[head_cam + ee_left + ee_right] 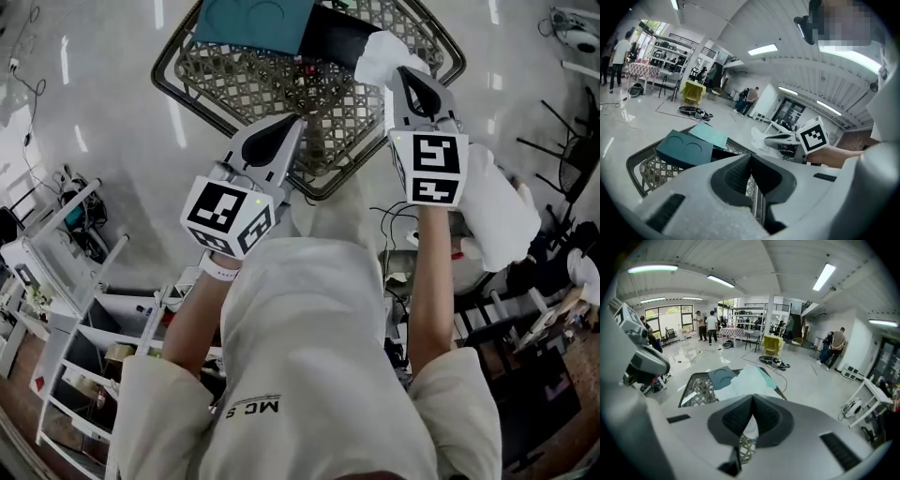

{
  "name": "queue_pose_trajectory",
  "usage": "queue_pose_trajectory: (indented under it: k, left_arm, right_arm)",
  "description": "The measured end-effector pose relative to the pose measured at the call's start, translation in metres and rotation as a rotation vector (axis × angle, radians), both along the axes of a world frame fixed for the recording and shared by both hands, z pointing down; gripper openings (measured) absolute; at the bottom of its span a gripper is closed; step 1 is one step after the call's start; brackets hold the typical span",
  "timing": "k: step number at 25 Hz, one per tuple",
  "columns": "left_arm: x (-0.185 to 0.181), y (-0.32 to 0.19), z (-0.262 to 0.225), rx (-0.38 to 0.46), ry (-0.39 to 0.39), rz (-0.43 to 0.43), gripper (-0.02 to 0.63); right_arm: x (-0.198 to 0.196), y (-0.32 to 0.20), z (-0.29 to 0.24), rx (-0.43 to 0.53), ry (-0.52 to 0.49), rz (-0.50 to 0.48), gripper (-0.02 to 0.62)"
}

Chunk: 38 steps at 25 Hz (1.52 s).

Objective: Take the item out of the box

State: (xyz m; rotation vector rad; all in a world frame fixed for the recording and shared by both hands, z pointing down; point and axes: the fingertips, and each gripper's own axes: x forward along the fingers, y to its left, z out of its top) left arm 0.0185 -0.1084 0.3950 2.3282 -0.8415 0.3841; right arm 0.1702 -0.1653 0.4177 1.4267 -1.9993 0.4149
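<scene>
Glossy workshop floor surrounds the lattice counter [234, 75], where the opened teal box [253, 21] lies at its far-left edge. The left gripper [292, 122] hovers above the counter, jaws closed on nothing. The right gripper [403, 73] pinches the white wrapped item [380, 52] clear of the box. Extraction looks done; setting it down seems all that is left.

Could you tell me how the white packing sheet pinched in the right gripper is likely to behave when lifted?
Probably floppy: the white packing sheet crumples and drapes beyond the right gripper rather than holding shape. Likely very light, as it looks thin. It may slip, since the shut jaws pinch only a small fold.
</scene>
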Motion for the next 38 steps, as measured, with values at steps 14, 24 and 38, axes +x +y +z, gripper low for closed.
queue_pose_trajectory:
  k: [14, 24, 38]
  left_arm:
    - [-0.019, 0.032, -0.068, 0.110, 0.041, -0.003, 0.023]
    - [-0.016, 0.049, -0.092, 0.139, 0.077, 0.007, 0.023]
    - [-0.011, 0.057, -0.100, 0.154, 0.089, 0.062, 0.023]
  right_arm:
    - [0.000, 0.088, -0.109, 0.229, -0.059, 0.101, 0.017]
    - [-0.003, 0.145, -0.131, 0.308, -0.135, 0.157, 0.017]
    - [-0.014, 0.169, -0.132, 0.334, -0.151, 0.202, 0.019]
